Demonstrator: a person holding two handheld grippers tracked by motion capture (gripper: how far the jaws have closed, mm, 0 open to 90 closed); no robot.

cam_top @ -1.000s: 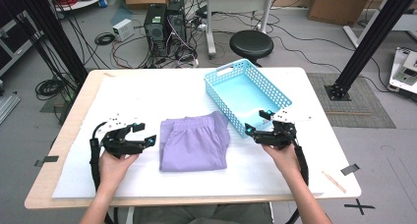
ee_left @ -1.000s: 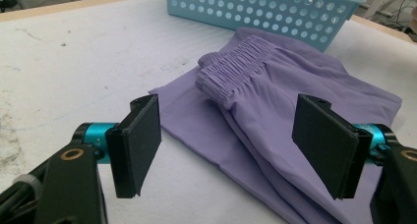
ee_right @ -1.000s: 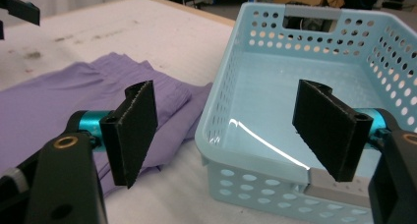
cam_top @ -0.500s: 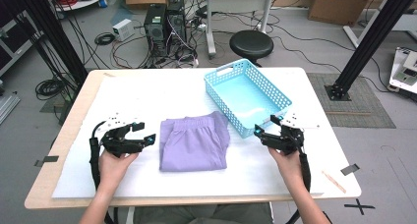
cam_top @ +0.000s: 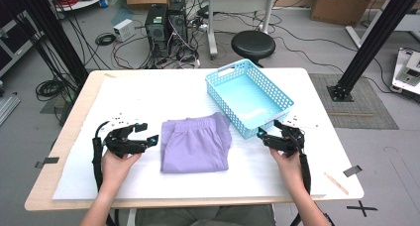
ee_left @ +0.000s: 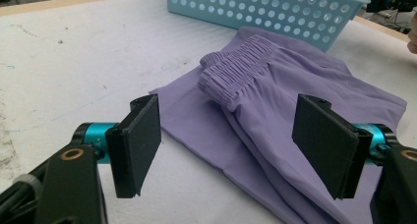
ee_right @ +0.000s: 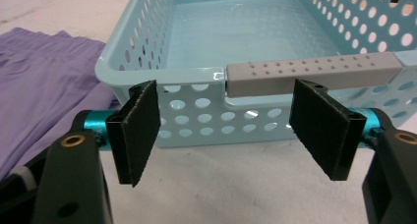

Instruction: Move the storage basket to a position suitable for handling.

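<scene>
Moved: we are seeing the right gripper (cam_top: 262, 134) drawn back from the purple shorts (cam_top: 195, 144) toward the near end of the blue basket (cam_top: 225, 94), while the left gripper (cam_top: 151, 139) is keeping its place.
Left gripper: we are holding it just beside the left edge of the shorts, jaws standing wide apart with nothing between them; its own view is showing the waistband (ee_left: 236, 76) ahead.
Right gripper: its jaws are gaping open and empty, facing the basket's grey handle (ee_right: 310, 76), close to it but not touching.
Shorts: they are lying folded flat on the desk (cam_top: 148, 94), between the two grippers, their top right corner just beside the basket.
</scene>
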